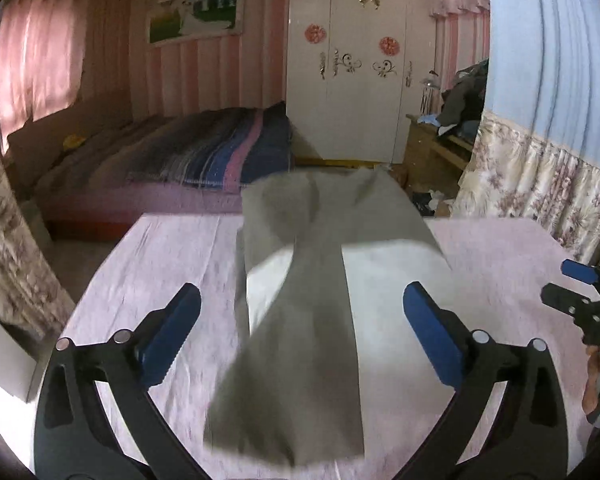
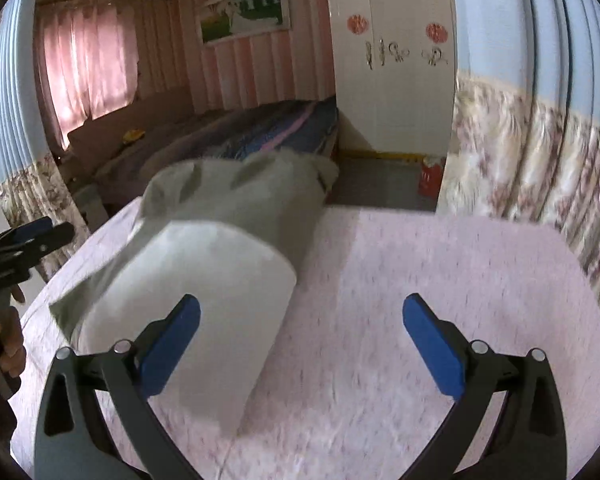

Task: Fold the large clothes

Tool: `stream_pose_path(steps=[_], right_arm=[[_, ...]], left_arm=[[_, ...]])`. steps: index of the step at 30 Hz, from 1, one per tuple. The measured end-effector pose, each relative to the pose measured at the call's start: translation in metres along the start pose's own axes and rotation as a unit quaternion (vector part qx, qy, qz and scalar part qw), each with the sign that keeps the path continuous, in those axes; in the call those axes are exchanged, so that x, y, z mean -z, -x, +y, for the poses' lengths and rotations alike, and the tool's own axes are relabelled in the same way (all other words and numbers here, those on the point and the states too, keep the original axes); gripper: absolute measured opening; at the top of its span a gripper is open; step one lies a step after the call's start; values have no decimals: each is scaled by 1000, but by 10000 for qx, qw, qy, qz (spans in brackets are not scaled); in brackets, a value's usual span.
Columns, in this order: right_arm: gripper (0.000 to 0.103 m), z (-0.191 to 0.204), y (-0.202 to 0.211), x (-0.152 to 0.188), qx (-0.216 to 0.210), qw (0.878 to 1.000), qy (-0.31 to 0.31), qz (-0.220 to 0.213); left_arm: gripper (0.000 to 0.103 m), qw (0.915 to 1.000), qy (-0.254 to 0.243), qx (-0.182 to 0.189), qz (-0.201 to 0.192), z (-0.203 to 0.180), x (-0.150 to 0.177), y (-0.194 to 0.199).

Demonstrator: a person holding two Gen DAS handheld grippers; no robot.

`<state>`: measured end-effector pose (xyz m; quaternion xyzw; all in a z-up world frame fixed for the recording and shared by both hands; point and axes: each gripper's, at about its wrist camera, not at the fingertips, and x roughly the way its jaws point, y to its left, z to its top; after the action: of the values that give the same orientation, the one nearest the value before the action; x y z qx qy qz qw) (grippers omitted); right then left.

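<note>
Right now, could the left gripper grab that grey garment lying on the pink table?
Probably yes. The left gripper has its jaws wide open, and the grey garment lies right between and ahead of them on the pink table. Nothing sits in the way.

The grey garment (image 1: 300,320) is motion-blurred; its far end hangs past the surface (image 1: 160,264), hidden.

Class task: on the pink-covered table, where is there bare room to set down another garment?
Free: the wide stretch of pink cover right of the grey garment, out to the table's right edge by the floral curtain; and a narrower strip left of it. Crowded: the middle, under the garment.
</note>
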<state>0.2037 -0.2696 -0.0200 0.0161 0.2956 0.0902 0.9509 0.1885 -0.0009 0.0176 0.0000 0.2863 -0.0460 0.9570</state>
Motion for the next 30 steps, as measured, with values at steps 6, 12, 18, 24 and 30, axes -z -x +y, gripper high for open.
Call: stream_pose_path(steps=[6, 12, 18, 24, 30], right_arm=[[101, 6, -44, -30, 46, 9998, -5, 189], [101, 1, -97, -26, -127, 9974, -483, 515], [101, 18, -144, -17, -390, 9943, -374, 922], [101, 21, -170, -7, -514, 9905, -489, 1174], [101, 20, -174, -4, -525, 9895, -484, 1259]], left_arm=[[100, 9997, -161, -168, 36, -3, -37, -49], [100, 9987, 277, 142, 407, 12, -27, -98], [100, 9952, 126, -166, 954, 23, -5, -138], [100, 9899, 345, -19, 1376, 32, 15, -159], [100, 9872, 606, 176, 1463, 41, 22, -164]])
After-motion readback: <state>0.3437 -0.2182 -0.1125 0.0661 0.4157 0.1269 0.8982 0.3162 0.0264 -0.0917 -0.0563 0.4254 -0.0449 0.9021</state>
